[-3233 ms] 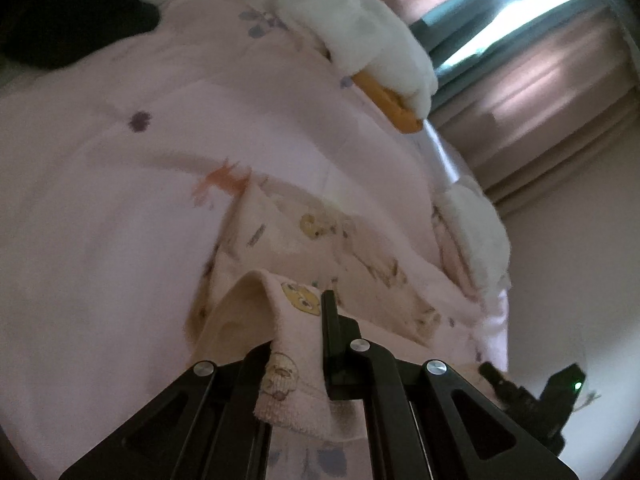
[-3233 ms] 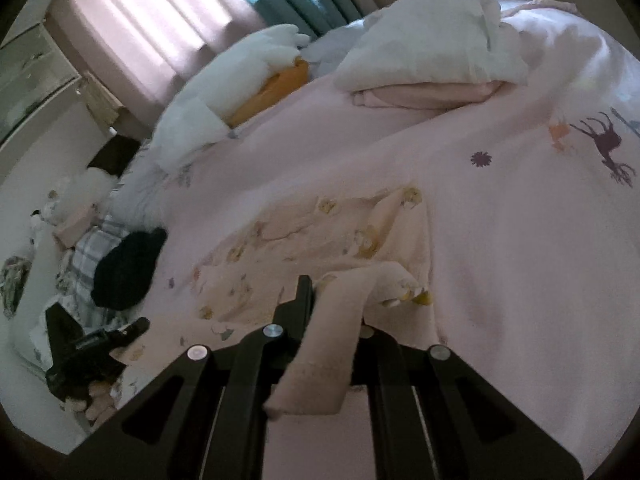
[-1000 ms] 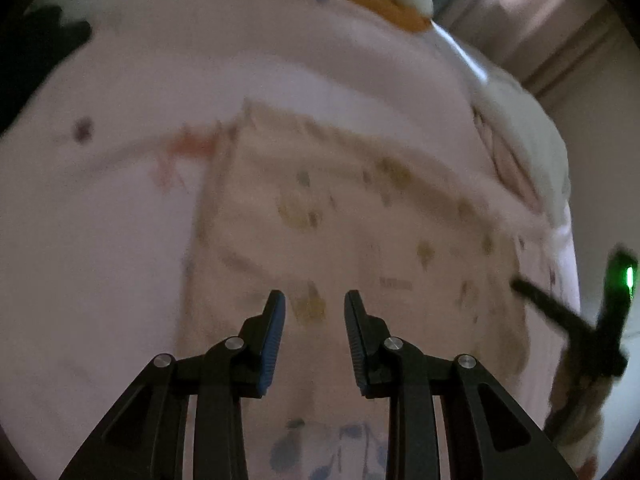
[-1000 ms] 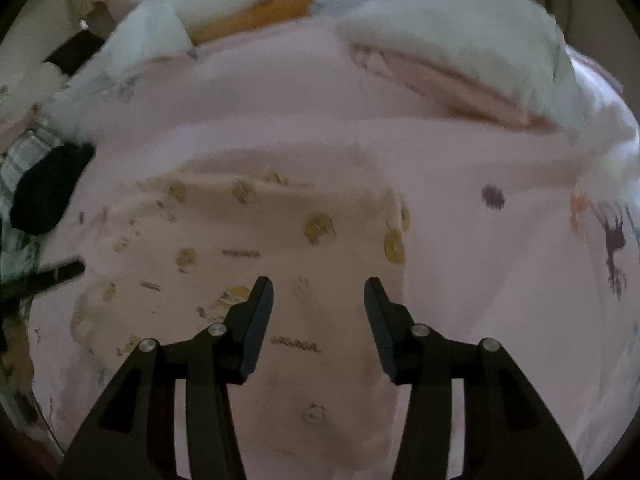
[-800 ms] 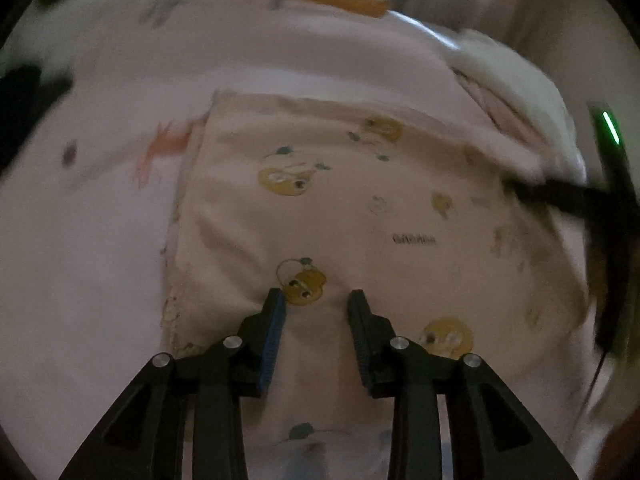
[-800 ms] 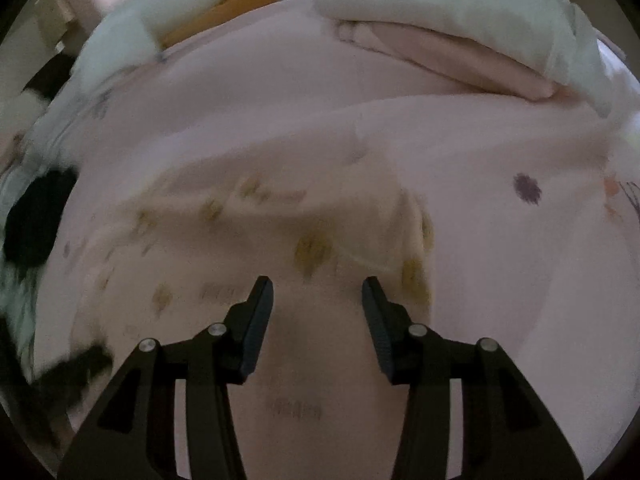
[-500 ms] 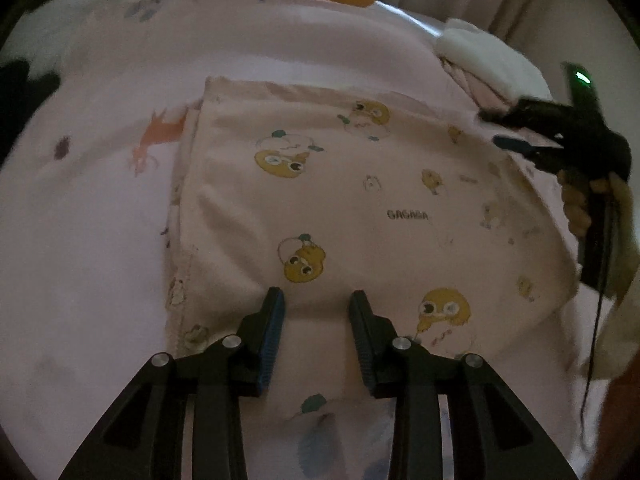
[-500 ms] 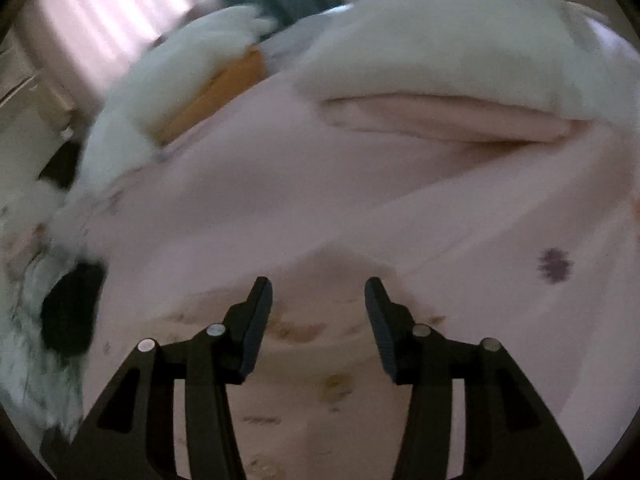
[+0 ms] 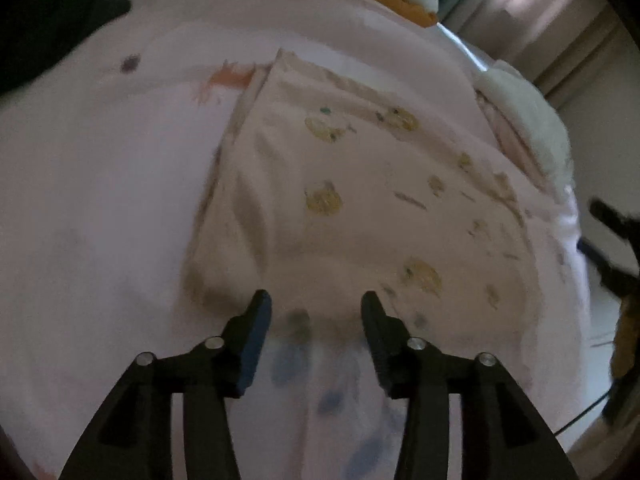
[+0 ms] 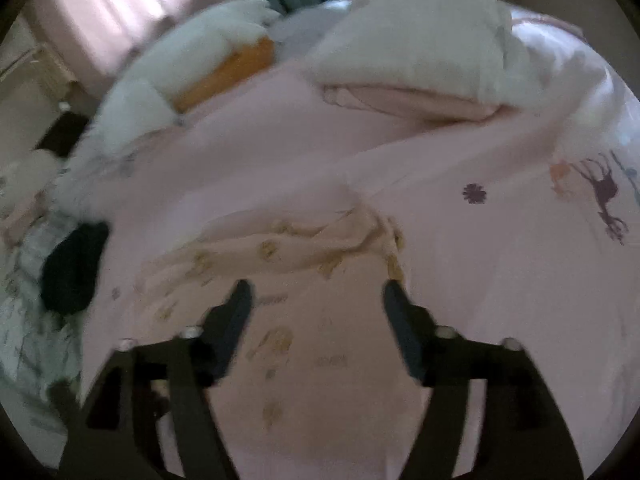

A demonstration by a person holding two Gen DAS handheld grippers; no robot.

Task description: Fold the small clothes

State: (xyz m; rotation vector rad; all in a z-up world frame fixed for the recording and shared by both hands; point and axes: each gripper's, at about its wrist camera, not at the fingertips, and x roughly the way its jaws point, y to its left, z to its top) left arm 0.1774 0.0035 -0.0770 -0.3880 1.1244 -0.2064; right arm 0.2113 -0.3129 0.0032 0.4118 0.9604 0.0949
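Across the middle of both frames lay the cream chick-print cotton garment (image 9: 360,208), flat on the pink bed quilt (image 9: 100,200). My left fingers (image 9: 316,312) and right fingers (image 10: 316,292) had just been opening, empty; next, I judged, gripping an edge to fold.

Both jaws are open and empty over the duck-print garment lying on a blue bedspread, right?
Not quite: the bedspread is pink, not blue, as the right wrist view shows. The rest holds: both jaws stand open and empty over the duck-print garment.
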